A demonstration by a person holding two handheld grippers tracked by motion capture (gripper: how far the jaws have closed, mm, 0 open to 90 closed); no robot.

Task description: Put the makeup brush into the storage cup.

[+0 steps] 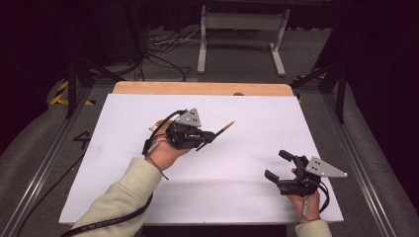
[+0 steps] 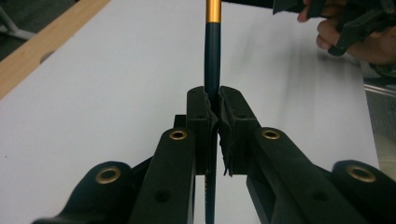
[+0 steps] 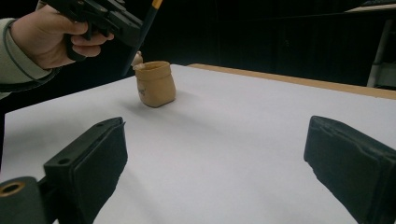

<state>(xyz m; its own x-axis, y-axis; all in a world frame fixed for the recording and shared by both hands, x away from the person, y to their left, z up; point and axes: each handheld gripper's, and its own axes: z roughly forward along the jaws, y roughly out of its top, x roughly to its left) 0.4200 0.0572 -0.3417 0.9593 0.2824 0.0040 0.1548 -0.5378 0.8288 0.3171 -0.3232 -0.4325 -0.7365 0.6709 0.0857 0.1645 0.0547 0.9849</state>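
Left tongs (image 2: 212, 100) are pressed together on a dark blue pencil (image 2: 211, 60), pinching its shaft so that the gold-banded end sticks out ahead of the pads and the rest runs back between the arms. From the high view the left tongs (image 1: 213, 134) hang over the middle of the surface (image 1: 247, 197), a little toward its left edge, with the pencil (image 1: 225, 128) pointing out toward the far right corner. Right tongs (image 1: 279, 165) rest near the right edge, close to the near right corner, spread wide with nothing between them.

A small tan pouch (image 3: 155, 84) stands upright and open-mouthed in the right gripper view; in the high view it sits mostly behind the left hand (image 1: 165, 150), toward the left edge, so its exact spot is hard to fix. The pencil (image 3: 140, 35) slants above and just beside the pouch's mouth, apart from it.

The step in hand looks like dropping the pencil into the pouch. To do it well, swing the lower end over the opening first, tilt the shaft closer to upright, and lower it until the tip is inside the rim before loosening the grip. The pouch looks soft and light, so a sideways nudge could tip it; the idle right tongs could steady its wall.
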